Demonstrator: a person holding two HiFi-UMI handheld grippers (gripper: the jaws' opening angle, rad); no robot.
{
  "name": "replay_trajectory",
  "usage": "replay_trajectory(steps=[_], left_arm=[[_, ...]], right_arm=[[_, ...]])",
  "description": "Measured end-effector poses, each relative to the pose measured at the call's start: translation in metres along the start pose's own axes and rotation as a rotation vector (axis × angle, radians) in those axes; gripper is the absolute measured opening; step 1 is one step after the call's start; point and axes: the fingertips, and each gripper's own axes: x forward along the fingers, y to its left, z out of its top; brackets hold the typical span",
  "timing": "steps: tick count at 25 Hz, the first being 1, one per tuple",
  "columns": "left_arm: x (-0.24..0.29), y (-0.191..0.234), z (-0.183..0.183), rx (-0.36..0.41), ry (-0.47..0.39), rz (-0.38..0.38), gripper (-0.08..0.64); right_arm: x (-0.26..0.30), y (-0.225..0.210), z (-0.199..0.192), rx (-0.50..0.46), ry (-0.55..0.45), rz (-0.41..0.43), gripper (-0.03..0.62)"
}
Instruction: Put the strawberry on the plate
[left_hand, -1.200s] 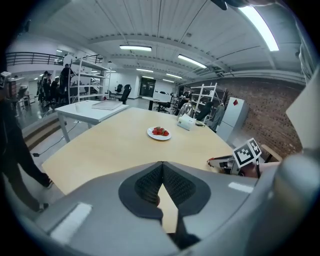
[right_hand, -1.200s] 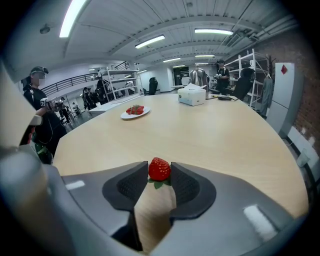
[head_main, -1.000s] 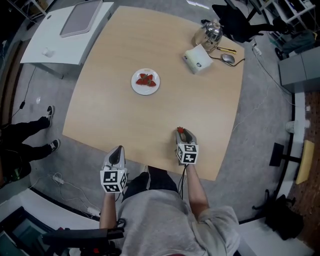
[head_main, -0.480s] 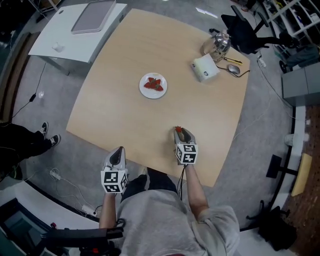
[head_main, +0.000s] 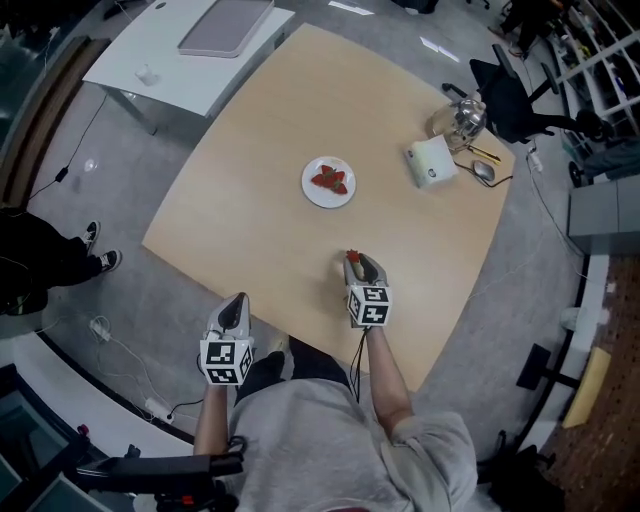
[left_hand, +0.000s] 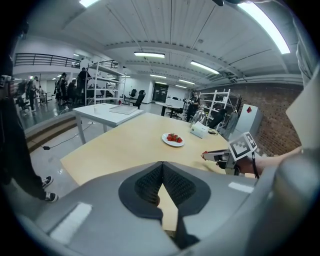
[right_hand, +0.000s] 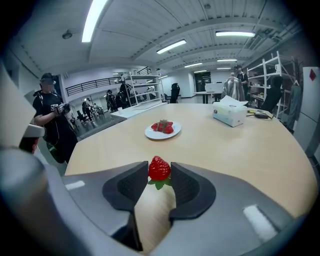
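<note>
My right gripper (right_hand: 160, 171) is shut on a red strawberry (right_hand: 159, 168) with green leaves, pinched between the jaw tips above the near part of the table. From the head view the same strawberry (head_main: 352, 257) shows at the tip of the right gripper (head_main: 354, 264). The white plate (head_main: 328, 182) with several strawberries on it sits mid-table, well beyond the held fruit; the plate (right_hand: 162, 130) lies straight ahead in the right gripper view. My left gripper (head_main: 232, 310) hangs off the table's near edge, and its jaws (left_hand: 161, 182) meet at the tips with nothing between them.
A white tissue box (head_main: 431, 162), a metal kettle (head_main: 462, 120), a computer mouse (head_main: 484, 171) and a pen sit at the table's far right corner. A white side table (head_main: 190, 50) with a laptop stands at the far left. A person's legs (head_main: 50, 265) show at left.
The view has shifted, so the plate and table now sit further right and up in the head view. Both grippers keep their places, and the strawberry stays pinched.
</note>
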Motion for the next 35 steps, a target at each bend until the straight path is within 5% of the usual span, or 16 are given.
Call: replay_trajectory(steps=[17, 35], left_arm=[[-0.016, 0.030, -0.003, -0.068, -0.012, 0.097, 0.020], [-0.014, 0.047, 0.005, -0.101, 0.003, 0.155, 0.020]], right_arm=[[0.062, 0.032, 0.056, -0.131, -0.014, 0.091, 0.144], [0.109, 0.037, 0.086, -0.160, -0.007, 0.112, 0.144]])
